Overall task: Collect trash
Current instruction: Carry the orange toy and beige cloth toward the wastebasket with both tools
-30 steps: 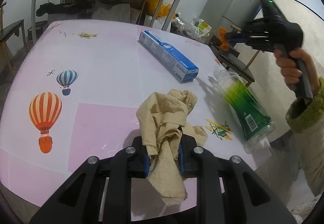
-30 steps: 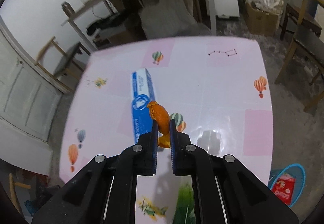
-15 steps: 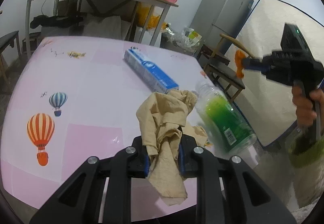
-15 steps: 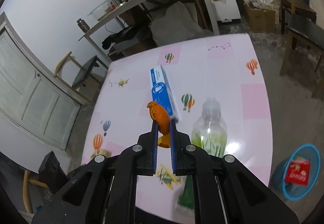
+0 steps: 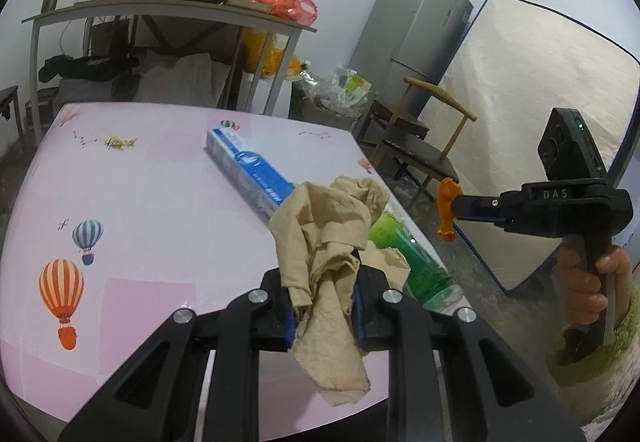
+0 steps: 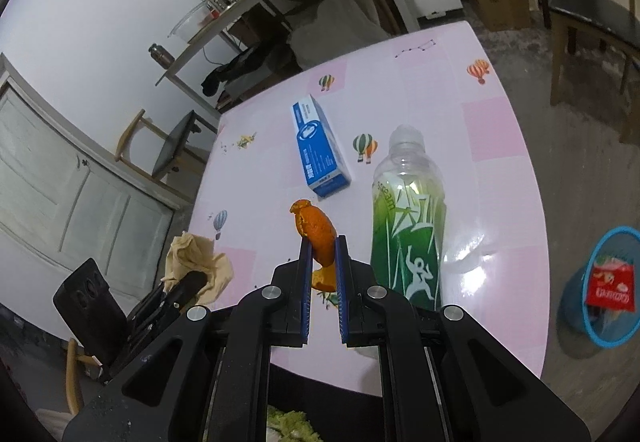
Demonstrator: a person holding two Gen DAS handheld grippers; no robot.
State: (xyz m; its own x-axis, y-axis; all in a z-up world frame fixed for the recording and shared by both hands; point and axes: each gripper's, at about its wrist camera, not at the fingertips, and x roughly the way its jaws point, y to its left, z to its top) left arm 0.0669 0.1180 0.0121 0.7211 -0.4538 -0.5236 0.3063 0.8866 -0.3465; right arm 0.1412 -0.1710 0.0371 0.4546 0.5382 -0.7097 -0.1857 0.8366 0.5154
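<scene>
The pink bench [image 6: 400, 90] carries two pieces of trash not yet picked up: a green-labelled plastic bottle [image 6: 408, 218] lying on its side near the right edge, and a blue carton [image 6: 320, 150] lying flat just beyond it. On the floor to the right, well apart from the bench, stands a blue bin [image 6: 592, 322] with a red wrapper already inside.

The left hand-held gripper [image 5: 324, 294] is pinching a crumpled beige tissue [image 5: 328, 234], which bulges above its pads and hangs loose below them, clear of the bench top. The right hand-held gripper [image 6: 322, 266] is pressed tight on a piece of orange peel [image 6: 314, 232], gripped by its lower half with the curled top standing free above the fingertips. In the left wrist view that peel [image 5: 446, 210] is held out past the bench edge, over the floor.

Risks, as a judgement: the peel is thin and curved, so a quick swing toward the bin could let it slip from the pads and fall short onto the floor. The tissue's dangling tail could brush the bottle, which lies right by the edge and would roll off easily. Released too high, the light tissue could drift wide of the bin's opening.
</scene>
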